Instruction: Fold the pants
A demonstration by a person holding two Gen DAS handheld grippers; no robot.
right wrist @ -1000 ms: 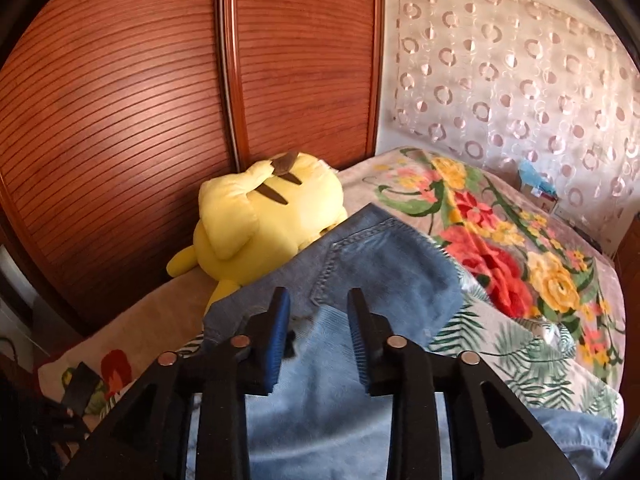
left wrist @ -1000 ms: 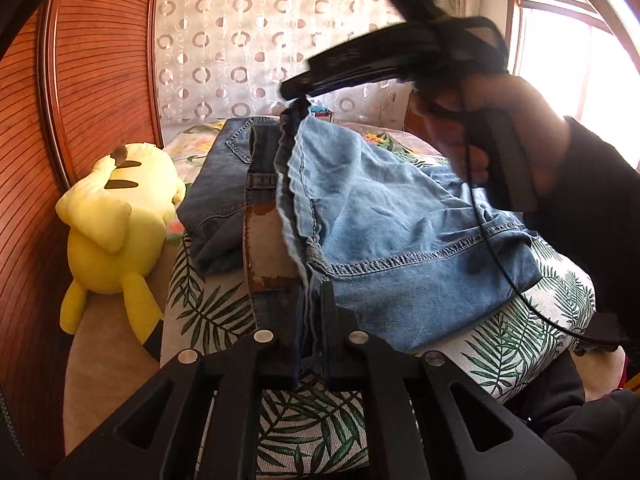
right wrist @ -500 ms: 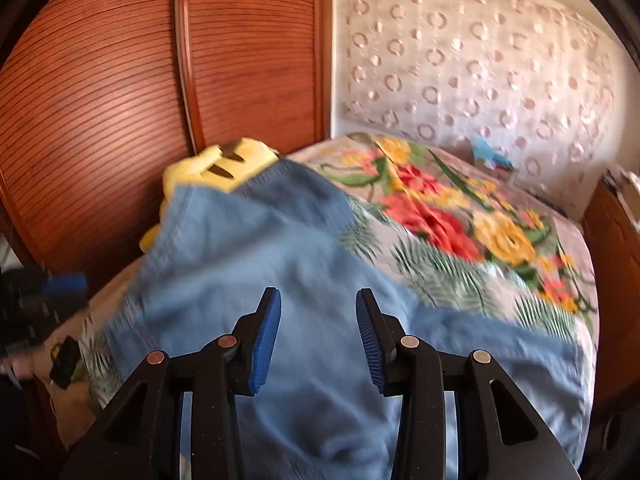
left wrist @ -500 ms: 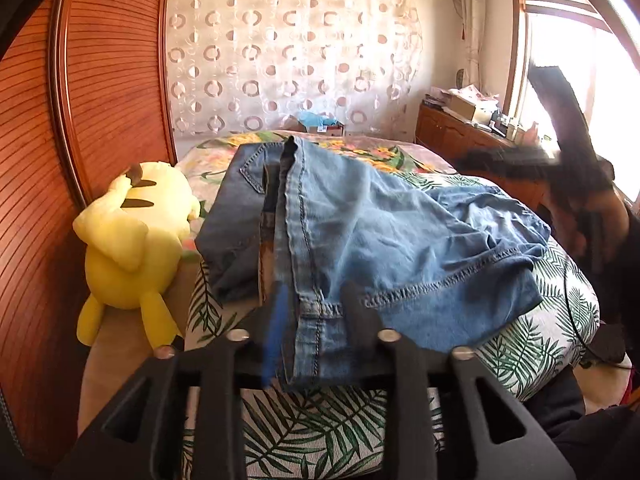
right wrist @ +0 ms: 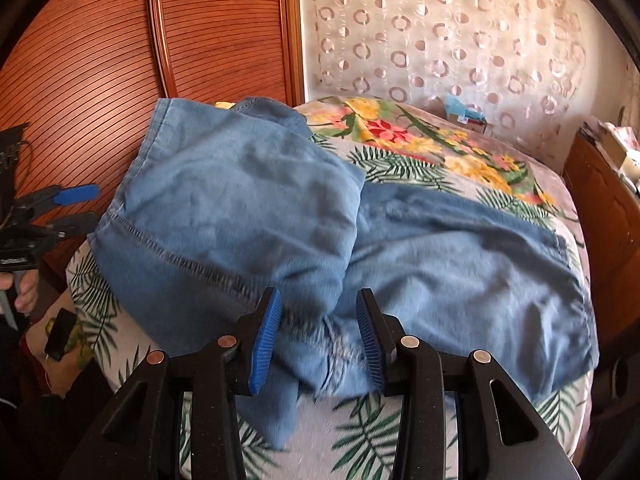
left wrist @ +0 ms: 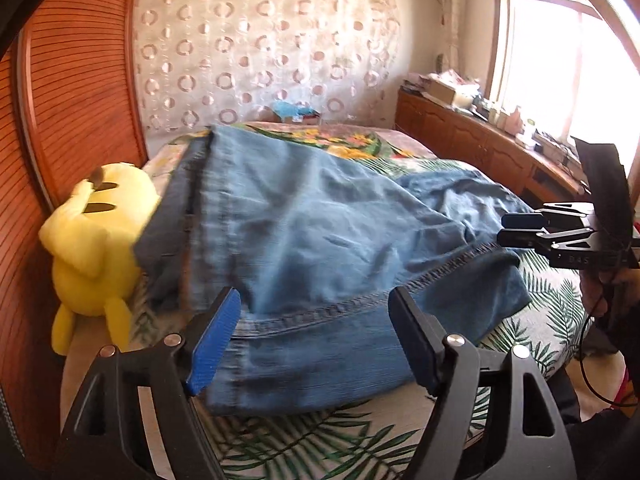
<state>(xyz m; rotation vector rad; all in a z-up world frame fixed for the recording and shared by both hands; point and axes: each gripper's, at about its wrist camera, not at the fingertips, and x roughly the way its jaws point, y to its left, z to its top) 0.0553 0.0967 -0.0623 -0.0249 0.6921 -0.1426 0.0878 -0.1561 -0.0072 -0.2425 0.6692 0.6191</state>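
Observation:
The blue denim pants (left wrist: 320, 240) lie bunched on the bed, one part folded over another, hem seam toward the bed's near edge. My left gripper (left wrist: 316, 336) is open, its jaws wide apart just above the near denim edge, holding nothing. My right gripper (right wrist: 318, 336) is open; a bunched fold of the pants (right wrist: 240, 200) lies between its blue pads (right wrist: 266, 336), not clamped. The right gripper also shows in the left wrist view (left wrist: 520, 228) at the pants' right side. The left gripper shows in the right wrist view (right wrist: 68, 208) at far left.
The bed (left wrist: 304, 452) has a leaf and flower cover. A yellow plush toy (left wrist: 92, 248) sits at its left side against a wooden slatted wardrobe (right wrist: 100, 48). A wooden cabinet (left wrist: 480, 148) with clutter runs under the window on the right. A curtain hangs behind.
My left gripper let go of the pants' edge and opened wide. My right gripper came down from the far end to the near right side. The pants dropped flatter onto the bed.

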